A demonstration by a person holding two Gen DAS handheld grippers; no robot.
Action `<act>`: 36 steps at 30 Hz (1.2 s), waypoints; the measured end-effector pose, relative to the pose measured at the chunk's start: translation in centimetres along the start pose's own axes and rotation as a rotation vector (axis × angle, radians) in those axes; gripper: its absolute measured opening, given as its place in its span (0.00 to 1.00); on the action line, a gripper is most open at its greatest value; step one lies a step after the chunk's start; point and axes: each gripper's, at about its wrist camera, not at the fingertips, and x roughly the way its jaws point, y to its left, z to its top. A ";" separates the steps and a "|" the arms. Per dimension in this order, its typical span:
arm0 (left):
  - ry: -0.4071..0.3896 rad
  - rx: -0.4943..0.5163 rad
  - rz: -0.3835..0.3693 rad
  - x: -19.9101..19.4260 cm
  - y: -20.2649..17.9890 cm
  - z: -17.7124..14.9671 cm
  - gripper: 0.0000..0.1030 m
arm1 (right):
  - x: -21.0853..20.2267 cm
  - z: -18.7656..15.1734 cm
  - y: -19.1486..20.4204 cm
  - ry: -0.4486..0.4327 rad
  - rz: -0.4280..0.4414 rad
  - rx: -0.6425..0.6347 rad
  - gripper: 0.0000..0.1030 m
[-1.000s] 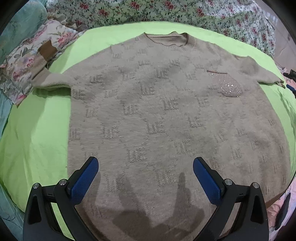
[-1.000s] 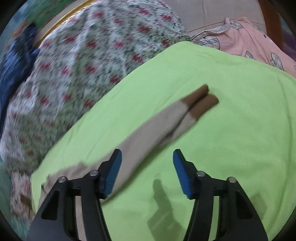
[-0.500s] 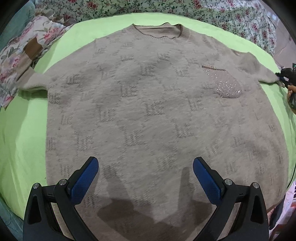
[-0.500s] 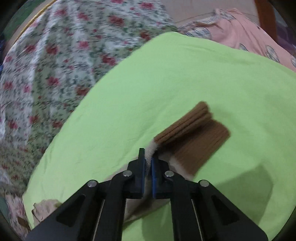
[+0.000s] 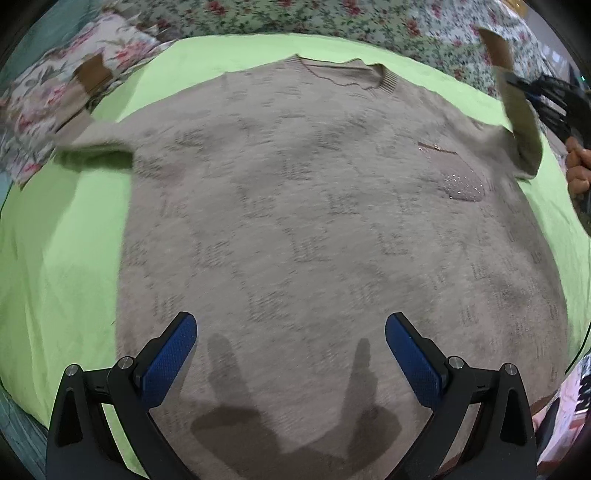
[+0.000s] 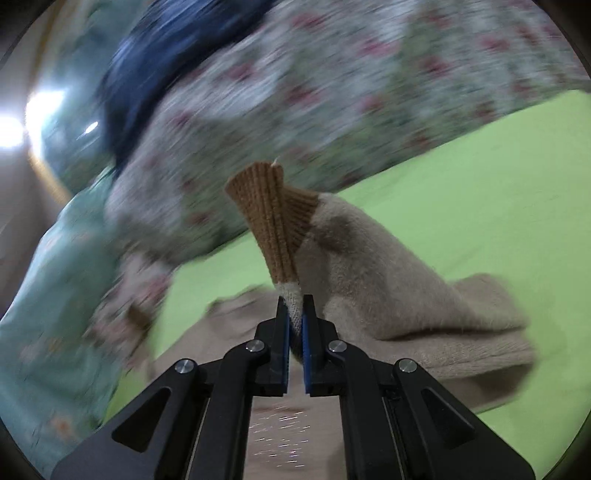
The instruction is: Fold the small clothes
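Note:
A beige knit sweater (image 5: 314,229) with a sequined chest pocket (image 5: 460,181) lies flat, front up, on a lime-green sheet (image 5: 55,240). My left gripper (image 5: 290,354) is open and empty above the sweater's lower part. My right gripper (image 6: 294,317) is shut on the sweater's right sleeve (image 6: 388,273) just below its brown ribbed cuff (image 6: 271,218) and holds it lifted off the sheet. In the left wrist view that gripper (image 5: 517,86) and raised sleeve (image 5: 522,122) show at the upper right. The other sleeve (image 5: 85,122) stretches onto the floral bedding at the left.
Floral bedding (image 5: 277,18) lies beyond the green sheet and at the left (image 5: 33,99). A dark blue cloth (image 6: 147,74) lies on the floral bedding in the right wrist view. Pale teal fabric (image 6: 55,295) is at that view's left.
My right gripper, shut on the sleeve near the cuff, has lifted it off the sheet and swung it toward the sweater's body. My left gripper stayed open above the sweater.

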 end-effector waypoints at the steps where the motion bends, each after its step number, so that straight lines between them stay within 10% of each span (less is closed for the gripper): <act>1: -0.004 -0.014 -0.006 -0.2 0.5 -0.2 0.99 | 1.6 -1.1 2.1 0.035 0.034 -0.020 0.06; 15: -0.089 -0.127 -0.138 -2.3 6.1 0.4 0.99 | 15.4 -14.0 14.6 0.360 0.208 -0.132 0.06; 20: -0.104 -0.131 -0.200 -1.4 6.4 2.8 0.99 | 16.5 -15.3 14.3 0.434 0.225 -0.095 0.23; 23: -0.108 -0.119 -0.229 -0.2 6.0 5.1 0.99 | 14.5 -14.9 12.8 0.391 0.241 -0.047 0.45; 36: -0.105 -0.257 -0.375 8.0 6.2 15.1 0.92 | 2.0 -13.7 3.0 0.157 0.096 0.129 0.47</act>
